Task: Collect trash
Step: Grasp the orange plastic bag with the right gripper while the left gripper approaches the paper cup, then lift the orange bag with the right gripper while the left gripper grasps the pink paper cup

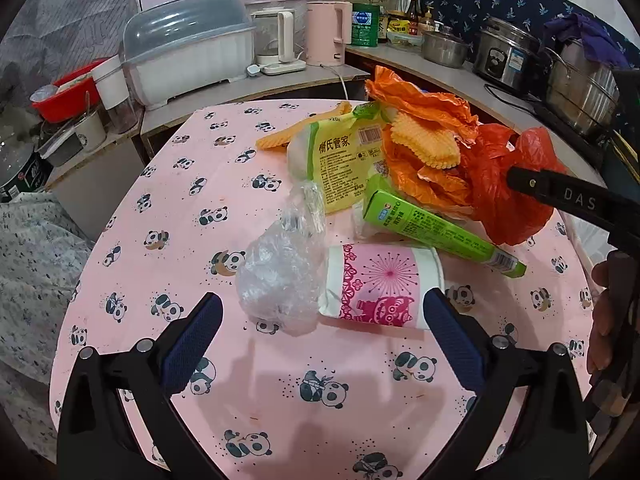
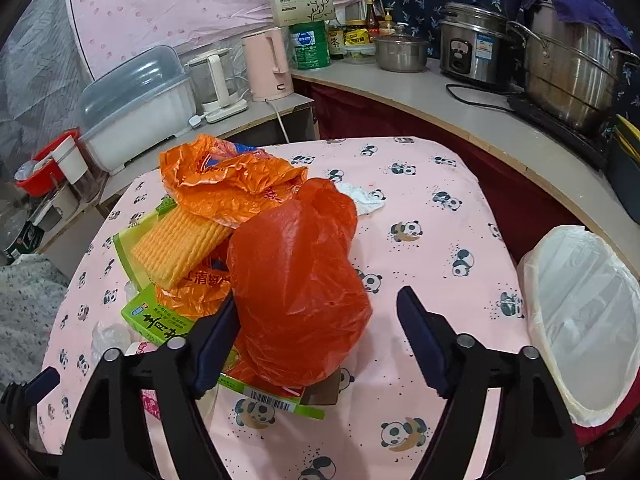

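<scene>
Trash lies in a pile on the pink panda tablecloth [image 1: 280, 408]. My left gripper [image 1: 323, 306] is open just above the cloth, with a crumpled clear plastic bag [image 1: 280, 272] and a pink paper cup [image 1: 384, 288] lying on its side between its fingertips, neither one gripped. Behind them are a green box [image 1: 436, 228], a yellow-green packet [image 1: 336, 160], yellow foam netting [image 2: 180, 244] and an orange bag [image 2: 228, 184]. My right gripper [image 2: 320, 304] straddles a red plastic bag [image 2: 296, 272]. Its left pad is against the bag; the right pad stands clear of it.
A bin with a white liner [image 2: 580, 320] stands off the table's right edge. The counters behind hold a pink kettle [image 2: 268, 64], a lidded dish box [image 1: 188, 64], a rice cooker [image 2: 472, 48] and steel pots [image 2: 568, 72]. A hand [image 1: 608, 320] shows at the right.
</scene>
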`<act>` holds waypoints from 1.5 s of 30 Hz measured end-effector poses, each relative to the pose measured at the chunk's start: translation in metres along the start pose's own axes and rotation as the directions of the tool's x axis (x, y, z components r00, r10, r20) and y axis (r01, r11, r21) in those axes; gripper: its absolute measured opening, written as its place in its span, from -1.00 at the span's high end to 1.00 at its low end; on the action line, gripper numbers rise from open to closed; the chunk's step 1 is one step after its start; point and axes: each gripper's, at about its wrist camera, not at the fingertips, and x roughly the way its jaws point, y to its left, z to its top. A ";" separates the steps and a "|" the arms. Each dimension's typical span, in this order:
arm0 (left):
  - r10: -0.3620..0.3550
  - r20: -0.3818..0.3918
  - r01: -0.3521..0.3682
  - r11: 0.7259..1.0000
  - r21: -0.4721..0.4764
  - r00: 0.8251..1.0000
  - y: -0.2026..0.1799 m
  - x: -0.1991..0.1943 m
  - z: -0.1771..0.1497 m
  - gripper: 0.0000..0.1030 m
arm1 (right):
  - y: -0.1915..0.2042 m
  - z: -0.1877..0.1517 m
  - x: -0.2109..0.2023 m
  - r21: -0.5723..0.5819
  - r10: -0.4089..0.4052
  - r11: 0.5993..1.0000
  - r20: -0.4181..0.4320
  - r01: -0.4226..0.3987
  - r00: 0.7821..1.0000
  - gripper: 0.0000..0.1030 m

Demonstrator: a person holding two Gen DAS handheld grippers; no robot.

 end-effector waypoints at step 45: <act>-0.046 -0.087 0.055 0.993 0.102 0.995 -0.048 0.055 -0.007 -0.57 | -0.089 -0.030 -0.084 0.150 -0.133 0.982 0.124 0.114 0.983 0.46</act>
